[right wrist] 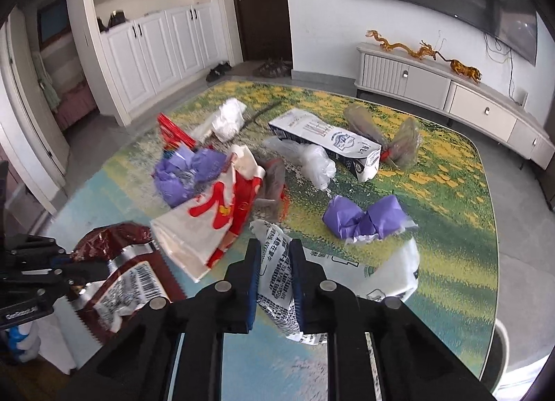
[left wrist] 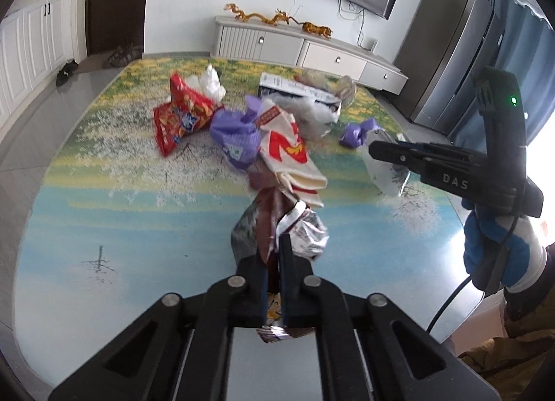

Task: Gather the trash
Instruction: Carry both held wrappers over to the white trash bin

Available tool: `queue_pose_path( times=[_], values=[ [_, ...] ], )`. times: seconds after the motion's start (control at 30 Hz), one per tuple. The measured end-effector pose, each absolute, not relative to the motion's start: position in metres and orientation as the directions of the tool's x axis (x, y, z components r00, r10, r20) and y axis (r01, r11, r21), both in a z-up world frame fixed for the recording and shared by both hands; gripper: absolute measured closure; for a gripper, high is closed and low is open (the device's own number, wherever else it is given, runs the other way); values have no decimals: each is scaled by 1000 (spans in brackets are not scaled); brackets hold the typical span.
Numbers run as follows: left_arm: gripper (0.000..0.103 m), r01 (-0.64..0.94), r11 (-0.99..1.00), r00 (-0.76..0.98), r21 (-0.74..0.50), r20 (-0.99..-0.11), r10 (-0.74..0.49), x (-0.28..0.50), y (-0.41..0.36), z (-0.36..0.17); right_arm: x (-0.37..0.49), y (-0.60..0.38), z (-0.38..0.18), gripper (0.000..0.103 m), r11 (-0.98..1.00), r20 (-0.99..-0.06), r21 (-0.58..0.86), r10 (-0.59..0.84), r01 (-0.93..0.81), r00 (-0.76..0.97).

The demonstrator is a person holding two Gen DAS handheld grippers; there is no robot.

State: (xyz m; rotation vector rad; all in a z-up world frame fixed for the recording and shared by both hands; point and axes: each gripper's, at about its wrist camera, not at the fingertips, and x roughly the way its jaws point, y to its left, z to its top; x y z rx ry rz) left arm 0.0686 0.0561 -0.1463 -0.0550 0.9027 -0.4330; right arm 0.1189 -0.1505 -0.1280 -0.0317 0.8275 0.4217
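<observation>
The dark-red foil wrapper [left wrist: 277, 227] lay on the near part of the table [left wrist: 104, 192], its crumpled length running straight ahead out of the left gripper [left wrist: 274, 251], whose jaws were clamped on its near end. To the right, the white printed wrapper [right wrist: 277, 276] was pinched likewise along the right gripper [right wrist: 275, 255], trailing forward and rightward. Both pieces were judged ready for lifting; the remaining litter, the red-and-white paper bag [left wrist: 291, 154] nearest, lay beyond both.

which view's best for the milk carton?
Right wrist. The milk carton lies in full there, its long printed side and open end clear. In the left wrist view the carton sits far off, largely hidden behind crumpled plastic.
</observation>
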Motion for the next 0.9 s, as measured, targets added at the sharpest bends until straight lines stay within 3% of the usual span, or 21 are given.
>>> queue_pose_path(
  times=[0.4, 0.6, 0.9],
  values=[
    [100, 455, 876, 582, -158, -693, -427, 63, 1, -78, 77, -236, -72, 89, 904, -543, 309, 422, -295, 726],
    [100, 592, 797, 523, -121, -695, -494, 73, -88, -58, 53, -327, -67, 89, 892, -476, 416, 379, -176, 794],
    [100, 724, 682, 391, -102, -753, -529, 97, -234, -71, 22, -448, -103, 89, 849, -475, 526, 249, 45, 844]
  ],
)
